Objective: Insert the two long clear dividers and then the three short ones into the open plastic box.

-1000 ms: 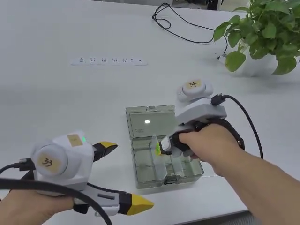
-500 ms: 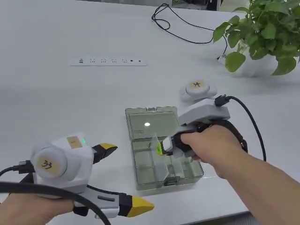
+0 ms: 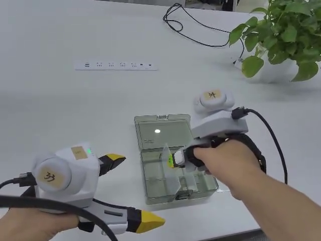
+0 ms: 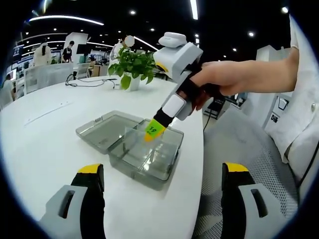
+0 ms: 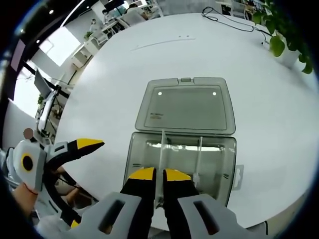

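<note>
The clear plastic box lies open mid-table, its lid (image 3: 161,130) flat at the back and its tray (image 3: 163,187) toward me. My right gripper (image 3: 172,160) is over the tray, shut on a clear divider (image 5: 162,149) that stands on edge inside the tray (image 5: 219,164). A second clear divider (image 5: 199,154) stands to its right. In the left gripper view the right gripper's yellow tip (image 4: 151,132) dips into the box (image 4: 124,159). My left gripper (image 3: 133,190) hangs open at the near left, apart from the box and holding nothing.
A white power strip (image 3: 116,65) lies at the back left. A potted plant (image 3: 281,35) and a black cable (image 3: 198,35) are at the back right. The table's front edge (image 3: 220,228) runs just below the box.
The right hand and gripper have shifted slightly right and toward me, still holding the divider in the tray. The left gripper has stayed put.
</note>
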`<state>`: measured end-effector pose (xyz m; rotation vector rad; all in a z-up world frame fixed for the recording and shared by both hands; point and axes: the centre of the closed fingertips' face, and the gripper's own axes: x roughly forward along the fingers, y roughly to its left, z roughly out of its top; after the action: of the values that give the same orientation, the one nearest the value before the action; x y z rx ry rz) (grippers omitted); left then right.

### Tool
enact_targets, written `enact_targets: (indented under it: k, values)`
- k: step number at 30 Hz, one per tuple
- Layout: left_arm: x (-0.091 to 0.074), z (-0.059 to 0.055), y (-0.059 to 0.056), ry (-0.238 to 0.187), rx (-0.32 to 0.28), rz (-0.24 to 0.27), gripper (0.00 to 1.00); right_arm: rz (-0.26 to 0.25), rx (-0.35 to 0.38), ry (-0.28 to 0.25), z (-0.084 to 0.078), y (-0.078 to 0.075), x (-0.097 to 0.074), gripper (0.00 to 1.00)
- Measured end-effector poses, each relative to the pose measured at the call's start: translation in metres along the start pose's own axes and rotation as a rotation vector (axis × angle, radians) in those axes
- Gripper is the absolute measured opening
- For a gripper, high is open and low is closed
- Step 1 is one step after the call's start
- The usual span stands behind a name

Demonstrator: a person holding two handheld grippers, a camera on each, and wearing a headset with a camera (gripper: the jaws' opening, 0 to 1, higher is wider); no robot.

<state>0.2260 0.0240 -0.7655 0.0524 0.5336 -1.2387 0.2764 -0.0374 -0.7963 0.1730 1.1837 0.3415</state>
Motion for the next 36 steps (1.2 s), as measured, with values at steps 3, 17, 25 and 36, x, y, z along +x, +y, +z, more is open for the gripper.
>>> enact_targets:
  k: [3, 17, 25, 36]
  values:
    - [0.001, 0.000, 0.000, 0.000, 0.000, -0.001, 1.00, -0.004, -0.005, -0.008, 0.000, 0.001, 0.000, 0.06]
    - [0.000, -0.002, 0.001, 0.004, -0.003, 0.001, 1.00, -0.015, -0.013, -0.030, 0.000, 0.001, -0.001, 0.05]
    - [0.002, -0.002, 0.002, 0.004, -0.005, -0.002, 1.00, -0.006, 0.011, -0.052, 0.002, -0.002, -0.010, 0.04]
    - [0.003, -0.002, 0.000, -0.001, -0.009, -0.004, 1.00, -0.005, 0.032, -0.070, 0.004, -0.001, -0.009, 0.05]
